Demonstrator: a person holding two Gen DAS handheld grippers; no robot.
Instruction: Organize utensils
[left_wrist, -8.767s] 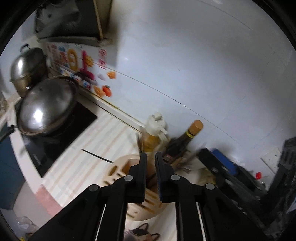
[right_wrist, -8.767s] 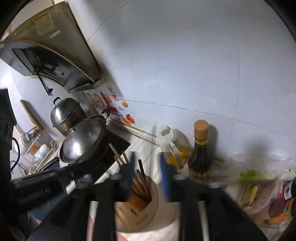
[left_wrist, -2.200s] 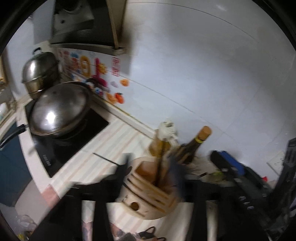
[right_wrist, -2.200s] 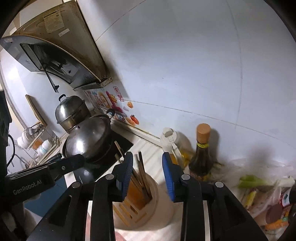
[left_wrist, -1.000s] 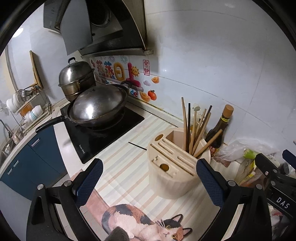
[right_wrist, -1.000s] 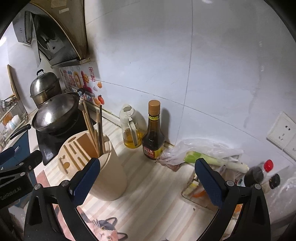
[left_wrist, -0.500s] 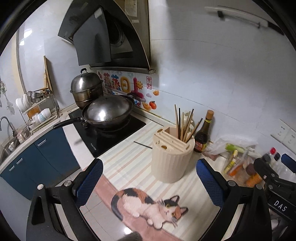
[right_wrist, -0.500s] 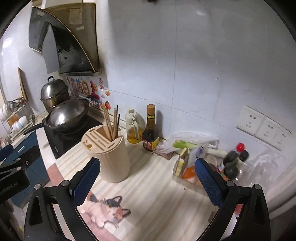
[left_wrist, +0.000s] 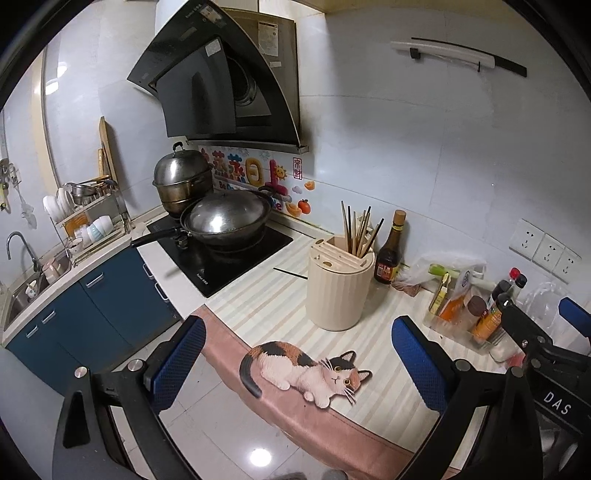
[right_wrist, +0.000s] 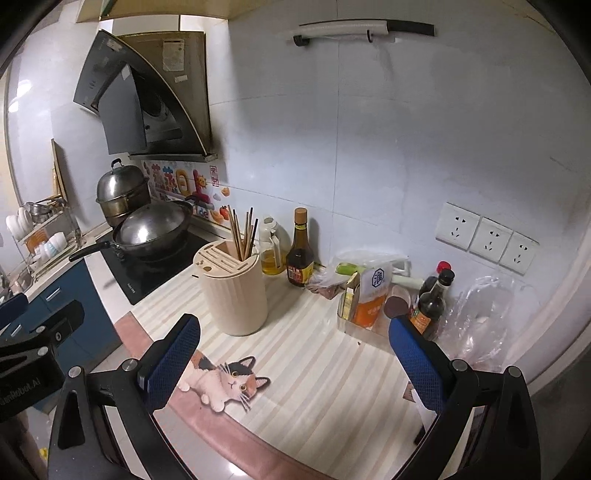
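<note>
A striped kitchen counter (left_wrist: 266, 306) runs along a white tiled wall, with a black hob (left_wrist: 221, 254) at its left end carrying a lidded wok (left_wrist: 227, 218). A cream holder (left_wrist: 338, 291) stands upright in the middle of the counter, right of the hob; a bunch of chopsticks (left_wrist: 356, 230) stands in its back compartment. A dark bottle (left_wrist: 388, 254) stands just behind it. The left gripper (left_wrist: 295, 363) and right gripper (right_wrist: 291, 360) are both spread wide, grasping nothing, well back from the holder. One chopstick (left_wrist: 290, 273) lies on the counter left of the holder.
</note>
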